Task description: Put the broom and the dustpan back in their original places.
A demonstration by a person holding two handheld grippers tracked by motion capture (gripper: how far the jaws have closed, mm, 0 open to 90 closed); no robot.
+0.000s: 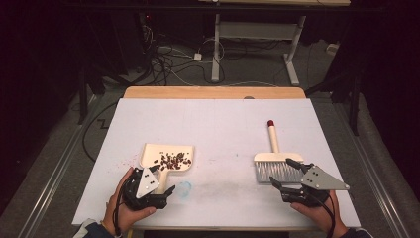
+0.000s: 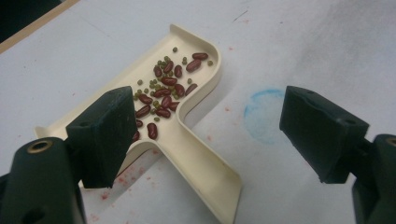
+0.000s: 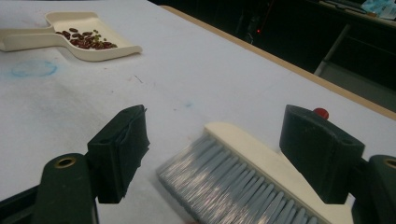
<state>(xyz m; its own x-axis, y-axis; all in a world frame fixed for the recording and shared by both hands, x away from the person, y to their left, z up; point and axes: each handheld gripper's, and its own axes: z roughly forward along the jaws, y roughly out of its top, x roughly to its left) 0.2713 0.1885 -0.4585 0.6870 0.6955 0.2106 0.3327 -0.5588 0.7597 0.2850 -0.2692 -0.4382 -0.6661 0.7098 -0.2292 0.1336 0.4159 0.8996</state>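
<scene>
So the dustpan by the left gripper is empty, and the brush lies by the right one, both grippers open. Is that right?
Not quite: the dustpan is not empty; it holds red beans and small green ones, as the left gripper view shows. The brush does lie by the right gripper, and both it and the left gripper are open.

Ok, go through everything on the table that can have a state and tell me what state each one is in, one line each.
Dustpan: flat on the table, loaded with beans, not gripped.
Beans: red and small green ones, heaped in the pan; a few bits lie outside it.
Brush: lying flat, bristles toward the person, not gripped.
Left claw: open, jaws either side of the dustpan handle.
Right claw: open, jaws astride the bristles.
</scene>
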